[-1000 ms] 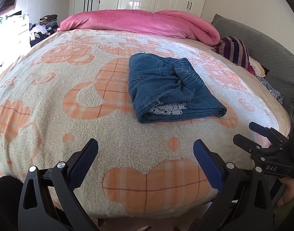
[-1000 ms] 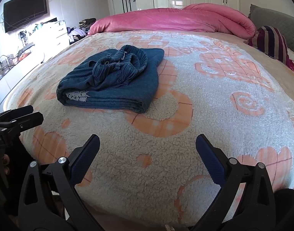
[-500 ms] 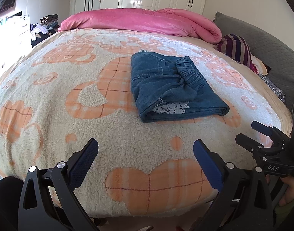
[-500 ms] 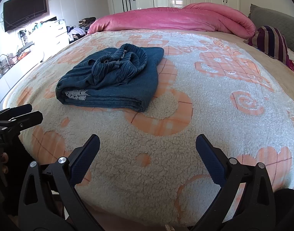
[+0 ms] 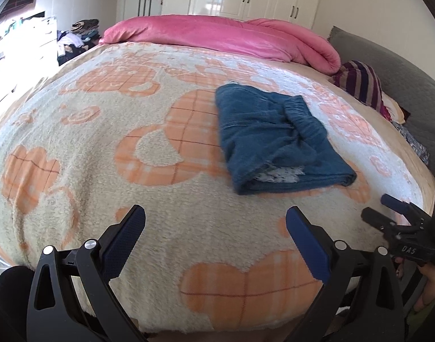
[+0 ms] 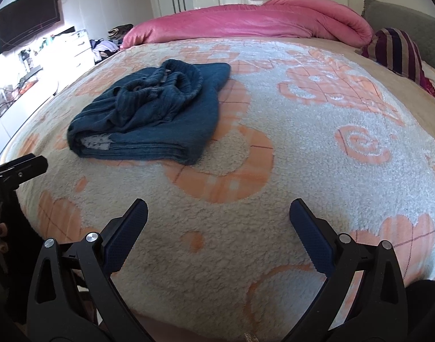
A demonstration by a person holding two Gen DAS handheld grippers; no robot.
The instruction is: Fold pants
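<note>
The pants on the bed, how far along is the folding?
Mostly done: the pants lie in a compact folded bundle on the blanket, though the waistband on top is bunched. Nothing is in hand; the left claw and right claw are open, short of them. Left: perhaps smoothing the top.

The pants (image 5: 270, 139) were seen in dark denim blue, with a white patterned lining showing at the folded end. The blanket (image 5: 83, 154) on the bed was cream with orange checked hearts and swirls. A pink duvet (image 5: 223, 35) was noted at the far edge, and a purple-and-beige striped cushion (image 5: 359, 84) at the right edge. Blue pads were seen on black claws.
</note>
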